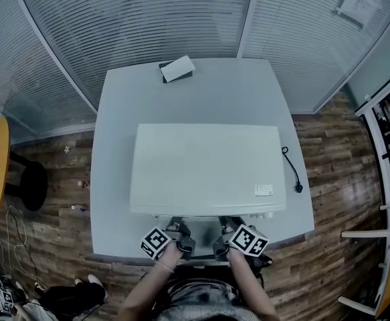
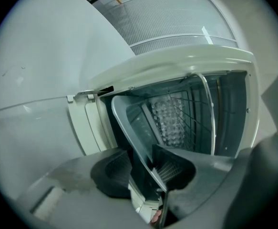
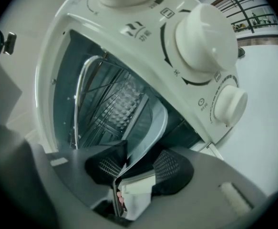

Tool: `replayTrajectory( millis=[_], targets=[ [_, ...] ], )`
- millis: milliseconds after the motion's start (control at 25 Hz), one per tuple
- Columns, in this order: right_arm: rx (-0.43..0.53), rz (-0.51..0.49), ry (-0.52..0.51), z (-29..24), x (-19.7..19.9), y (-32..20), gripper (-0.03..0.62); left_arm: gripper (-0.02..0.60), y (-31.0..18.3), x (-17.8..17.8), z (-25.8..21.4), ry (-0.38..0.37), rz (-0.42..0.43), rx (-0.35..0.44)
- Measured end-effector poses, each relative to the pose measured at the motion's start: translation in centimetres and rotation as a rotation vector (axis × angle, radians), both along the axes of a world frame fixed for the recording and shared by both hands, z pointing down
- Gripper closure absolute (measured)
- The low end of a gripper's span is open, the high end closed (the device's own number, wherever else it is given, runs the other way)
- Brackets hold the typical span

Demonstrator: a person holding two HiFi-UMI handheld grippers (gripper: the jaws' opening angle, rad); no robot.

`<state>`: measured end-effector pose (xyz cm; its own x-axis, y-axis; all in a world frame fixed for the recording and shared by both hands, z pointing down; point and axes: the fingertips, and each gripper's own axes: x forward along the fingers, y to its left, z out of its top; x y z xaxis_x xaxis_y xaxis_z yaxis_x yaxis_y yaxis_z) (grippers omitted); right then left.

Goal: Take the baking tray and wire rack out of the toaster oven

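The left gripper (image 2: 146, 173) and right gripper (image 3: 138, 168) each clamp the rim of the grey metal baking tray (image 2: 129, 128) inside the open white toaster oven (image 1: 207, 166).

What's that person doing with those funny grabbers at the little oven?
A person holds a tool in each hand at the open front of a white toaster oven on a table. The left tool and the right tool each pinch the front rim of the baking tray, one near each side, at the oven's mouth. The wire rack is inside the oven, not yet taken out.
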<state>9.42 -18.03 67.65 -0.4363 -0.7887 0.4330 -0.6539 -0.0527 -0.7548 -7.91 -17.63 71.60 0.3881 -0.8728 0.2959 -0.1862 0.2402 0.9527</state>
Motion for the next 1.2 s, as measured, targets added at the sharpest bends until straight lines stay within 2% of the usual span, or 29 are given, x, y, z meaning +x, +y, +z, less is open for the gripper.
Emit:
replayTrajectory(
  millis=[800, 1200],
  targets=[
    [-0.01, -0.047, -0.029, -0.6, -0.8, 3.6, 0.433, 0.449, 3.6, -0.4, 0.0, -0.039, -0.018, 0.007],
    [-0.036, -0.08, -0.041, -0.5, -0.7, 5.5, 0.437, 0.454, 5.5, -0.4, 0.0, -0.053, -0.061, -0.004]
  ],
)
